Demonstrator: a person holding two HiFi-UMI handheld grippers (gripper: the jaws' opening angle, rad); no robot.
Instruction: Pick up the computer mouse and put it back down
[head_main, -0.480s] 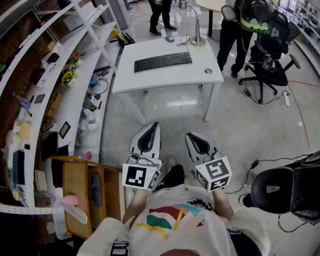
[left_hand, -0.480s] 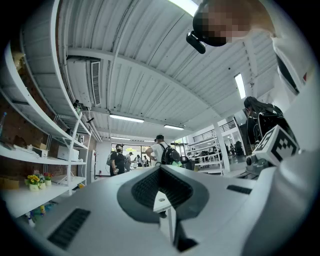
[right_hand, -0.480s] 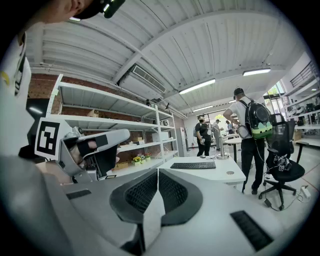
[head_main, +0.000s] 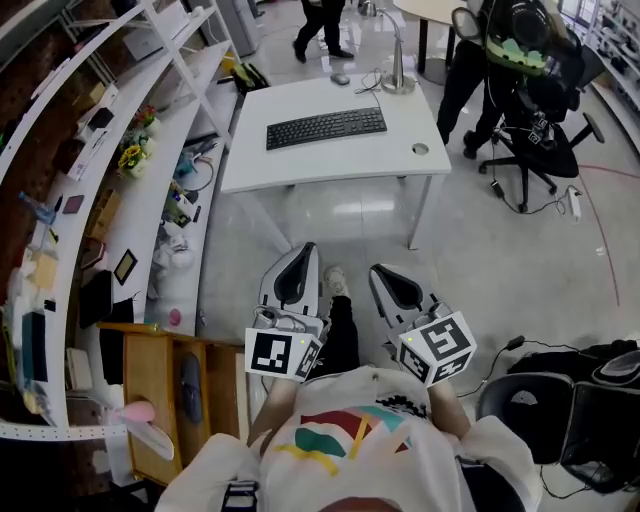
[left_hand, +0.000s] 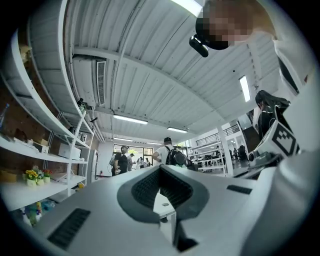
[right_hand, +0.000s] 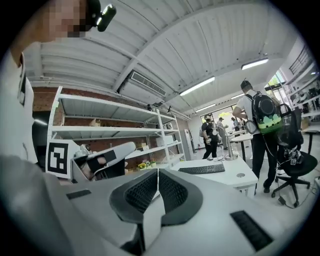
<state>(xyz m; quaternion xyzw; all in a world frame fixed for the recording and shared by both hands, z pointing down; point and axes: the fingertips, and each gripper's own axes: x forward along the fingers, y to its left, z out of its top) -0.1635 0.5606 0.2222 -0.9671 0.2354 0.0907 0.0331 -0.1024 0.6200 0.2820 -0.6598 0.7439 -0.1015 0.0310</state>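
On the far desk (head_main: 330, 150) — computer mouse (head_main: 341, 78), well beyond both jaws.

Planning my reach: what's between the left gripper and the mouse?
Head view: past the left gripper, floor, then the desk with the keyboard, then the mouse.

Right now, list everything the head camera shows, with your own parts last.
desk: one, white, top centre
keyboard: one, black, on the desk
computer mouse: one, grey, near the desk's far edge
silver stand: one, at the desk's far edge, right of the mouse
office chair: one, black, right of the desk
shelving: white, along the left, cluttered
wooden cabinet: one, brown, lower left
bystanders: two, dark clothes, beyond the desk
left gripper: one, white, shut, empty, low centre
right gripper: one, white, shut, empty, beside the left one
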